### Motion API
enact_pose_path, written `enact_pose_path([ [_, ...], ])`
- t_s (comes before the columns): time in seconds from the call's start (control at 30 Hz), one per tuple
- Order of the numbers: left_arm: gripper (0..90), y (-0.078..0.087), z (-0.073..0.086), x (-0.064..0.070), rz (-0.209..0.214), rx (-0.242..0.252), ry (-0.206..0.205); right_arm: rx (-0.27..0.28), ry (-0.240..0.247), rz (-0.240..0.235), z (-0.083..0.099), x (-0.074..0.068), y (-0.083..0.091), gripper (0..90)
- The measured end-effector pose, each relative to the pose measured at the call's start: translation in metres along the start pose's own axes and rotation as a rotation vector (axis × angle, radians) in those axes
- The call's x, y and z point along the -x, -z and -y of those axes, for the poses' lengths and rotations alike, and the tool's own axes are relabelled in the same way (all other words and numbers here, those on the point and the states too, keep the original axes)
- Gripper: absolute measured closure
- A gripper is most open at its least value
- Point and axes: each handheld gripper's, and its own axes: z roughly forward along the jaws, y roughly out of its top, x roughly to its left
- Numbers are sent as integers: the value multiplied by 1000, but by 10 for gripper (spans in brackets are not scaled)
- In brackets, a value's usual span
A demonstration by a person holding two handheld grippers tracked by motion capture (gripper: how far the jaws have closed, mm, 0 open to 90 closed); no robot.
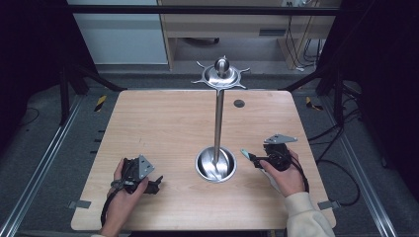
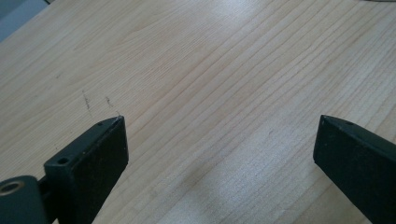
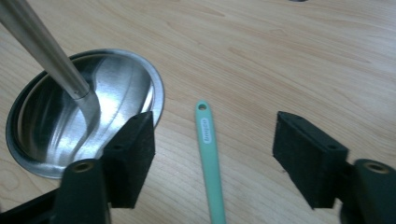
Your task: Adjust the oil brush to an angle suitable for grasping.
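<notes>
The mint-green handle (image 3: 208,154) is seen lying on the tabletop (image 3: 289,56) between the wide-open, empty jaws of the right gripper (image 3: 212,154), long axis along them; the left gripper (image 2: 219,149), spread and empty, is farther off.

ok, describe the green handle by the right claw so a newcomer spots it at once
Start at the wooden table and find the steel stand with its round dished base, near the middle. Just beside that base a slim mint-green handle lies between the open jaws of the right claw. It is the lone coloured item, with a hole at its tip.
</notes>
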Motion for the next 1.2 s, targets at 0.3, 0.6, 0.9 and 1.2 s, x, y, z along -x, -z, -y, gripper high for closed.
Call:
enact_pose_path([
  [0.3, 28, 0, 1, -1, 1, -5, -2, -60, 114, -19, -12, -12, -20, 579],
  [0.6, 29, 0, 1, -1, 0, -1, 1, -140, 194, -24, -18, -25, -48, 899],
  [0.9, 29, 0, 0, -1, 0, -2, -1, -206, 217, 1, -10, -26, -55, 900],
  [1.2, 29, 0, 0, 0, 0, -2, -2, -264, 184, 8, -5, -19, -60, 900],
])
